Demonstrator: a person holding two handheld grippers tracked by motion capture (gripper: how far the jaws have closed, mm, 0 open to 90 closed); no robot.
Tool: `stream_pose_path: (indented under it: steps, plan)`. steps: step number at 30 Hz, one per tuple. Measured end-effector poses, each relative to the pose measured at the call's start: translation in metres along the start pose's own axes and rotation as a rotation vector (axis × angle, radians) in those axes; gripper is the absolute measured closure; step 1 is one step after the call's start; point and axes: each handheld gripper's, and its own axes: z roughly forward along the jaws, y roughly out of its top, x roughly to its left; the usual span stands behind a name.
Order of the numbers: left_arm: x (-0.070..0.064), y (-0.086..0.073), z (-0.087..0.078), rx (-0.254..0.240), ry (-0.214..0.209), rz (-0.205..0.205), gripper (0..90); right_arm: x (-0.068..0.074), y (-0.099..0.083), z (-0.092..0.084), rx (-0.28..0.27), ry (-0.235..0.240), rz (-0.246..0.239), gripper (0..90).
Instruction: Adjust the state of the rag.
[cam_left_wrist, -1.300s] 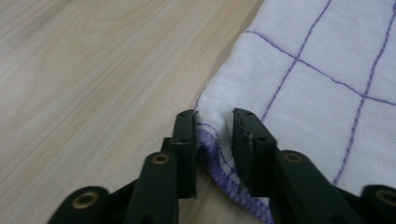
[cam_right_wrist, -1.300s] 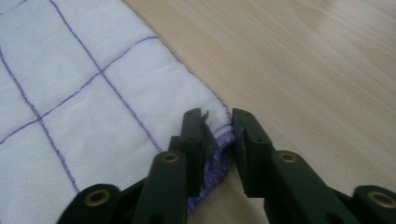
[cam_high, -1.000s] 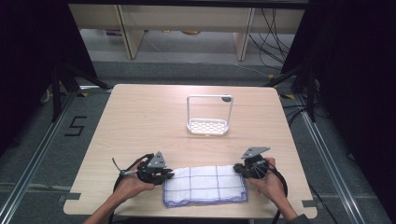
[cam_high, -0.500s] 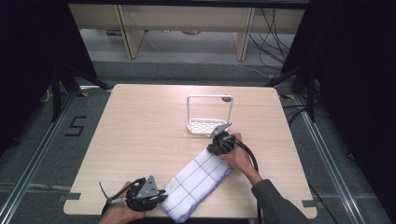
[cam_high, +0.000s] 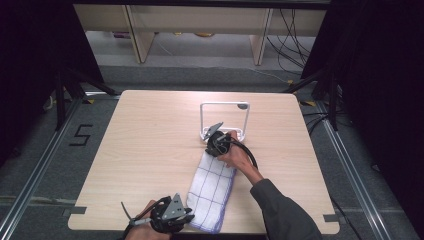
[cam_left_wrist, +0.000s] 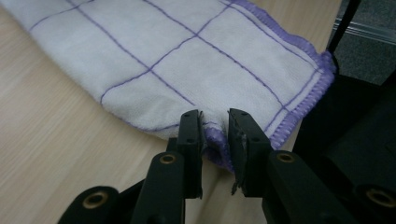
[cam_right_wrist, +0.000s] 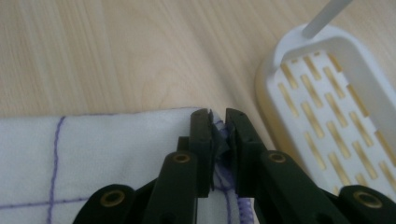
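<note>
A white towel (cam_high: 212, 187) with purple grid lines lies folded on the table, running from the front edge back toward a white rack (cam_high: 224, 104). My left gripper (cam_high: 191, 218) is at the towel's near corner. In the left gripper view its jaws (cam_left_wrist: 215, 126) have just been opening, with the purple hem of the towel (cam_left_wrist: 187, 56) loose in the gap. My right gripper (cam_high: 213, 151) is at the towel's far end beside the rack. Its jaws (cam_right_wrist: 217, 121) have also just been opening, with crumpled cloth of the towel (cam_right_wrist: 116, 154) between them.
The white slotted rack (cam_right_wrist: 327, 93) with its tall wire handle stands just behind and right of the right gripper. The wooden table (cam_high: 145, 150) ends right at the left gripper. Dark floor and black stands surround the table.
The right gripper carried its end of the towel from the front right up toward the rack, swinging the towel from crosswise to lengthwise. The left gripper shifted back to the front edge.
</note>
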Motion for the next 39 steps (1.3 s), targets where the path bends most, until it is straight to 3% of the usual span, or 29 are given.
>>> stream_pose_path:
  steps: [1, 2, 3, 4, 5, 7, 11, 12, 14, 15, 17, 19, 21, 22, 23, 24, 25, 27, 28, 31, 33, 35, 39]
  plan:
    - [-0.002, 0.003, 0.002, 0.009, -0.008, 0.01, 73.6, 0.0, 0.0, 0.0, 0.0, 0.0, 0.0, 76.3]
    - [-0.004, 0.005, 0.004, 0.001, -0.012, 0.006, 69.1, 0.0, 0.004, -0.006, -0.022, -0.036, 0.039, 66.2]
    - [-0.005, 0.009, 0.003, -0.011, -0.024, -0.033, 64.1, 0.0, 0.004, -0.011, -0.028, -0.048, 0.055, 61.5]
    - [-0.005, 0.009, 0.003, -0.011, -0.024, -0.033, 59.8, 0.0, 0.004, -0.011, -0.028, -0.048, 0.055, 61.5]
    - [-0.005, 0.01, 0.002, -0.05, -0.03, -0.069, 59.8, 0.001, 0.004, -0.017, -0.04, -0.049, 0.08, 57.2]
    - [-0.002, 0.011, -0.003, -0.08, -0.031, -0.099, 51.5, 0.003, 0.001, -0.037, -0.058, -0.075, 0.119, 51.2]
    - [0.013, 0.016, -0.017, -0.129, -0.039, -0.158, 40.5, 0.012, -0.016, -0.074, -0.148, -0.059, 0.207, 45.8]
    - [0.018, 0.017, -0.02, -0.131, -0.026, -0.162, 40.5, 0.013, -0.02, -0.078, -0.165, -0.068, 0.193, 44.9]
    - [0.028, 0.022, -0.023, -0.149, -0.009, -0.177, 39.8, 0.014, -0.033, -0.094, -0.164, -0.074, 0.208, 44.2]
    - [0.035, 0.024, -0.024, -0.151, 0.006, -0.179, 39.8, 0.015, -0.039, -0.1, -0.159, -0.078, 0.251, 43.8]
    - [0.046, 0.029, -0.021, -0.159, 0.025, -0.213, 39.5, 0.012, -0.056, -0.107, -0.177, -0.121, 0.29, 42.8]
    - [0.066, 0.036, -0.016, -0.135, 0.048, -0.203, 39.5, 0.01, -0.062, -0.109, -0.173, -0.126, 0.308, 42.9]
    - [0.085, 0.042, -0.007, -0.13, 0.058, -0.224, 39.5, 0.003, -0.076, -0.105, -0.147, -0.115, 0.38, 43.0]
    - [0.091, 0.044, -0.002, -0.135, 0.062, -0.251, 39.5, 0.003, -0.076, -0.105, -0.147, -0.115, 0.38, 43.0]
    - [0.107, 0.049, 0.01, -0.121, 0.058, -0.287, 39.4, 0.001, -0.08, -0.102, -0.137, -0.116, 0.399, 43.0]
    - [0.107, 0.049, 0.01, -0.121, 0.058, -0.287, 39.3, 0.001, -0.08, -0.102, -0.137, -0.116, 0.399, 43.0]
    - [0.116, 0.052, 0.017, -0.111, 0.047, -0.31, 39.3, -0.001, -0.081, -0.098, -0.14, -0.123, 0.395, 43.0]
    - [0.125, 0.058, 0.03, -0.109, 0.057, -0.323, 39.2, -0.002, -0.083, -0.093, -0.117, -0.114, 0.424, 43.3]
    - [0.13, 0.061, 0.035, -0.085, 0.064, -0.3, 39.1, -0.005, -0.085, -0.087, -0.12, -0.126, 0.413, 43.1]
    - [0.144, 0.07, 0.054, -0.062, 0.102, -0.299, 38.9, -0.009, -0.086, -0.076, -0.078, -0.101, 0.435, 42.7]
    - [0.147, 0.073, 0.058, -0.055, 0.1, -0.31, 39.0, -0.008, -0.084, -0.072, -0.07, -0.093, 0.456, 42.3]
    - [0.154, 0.077, 0.066, -0.042, 0.108, -0.309, 39.0, -0.01, -0.085, -0.069, -0.068, -0.095, 0.435, 42.0]
    - [0.164, 0.083, 0.079, -0.026, 0.124, -0.321, 39.2, -0.012, -0.083, -0.059, -0.065, -0.081, 0.45, 42.0]
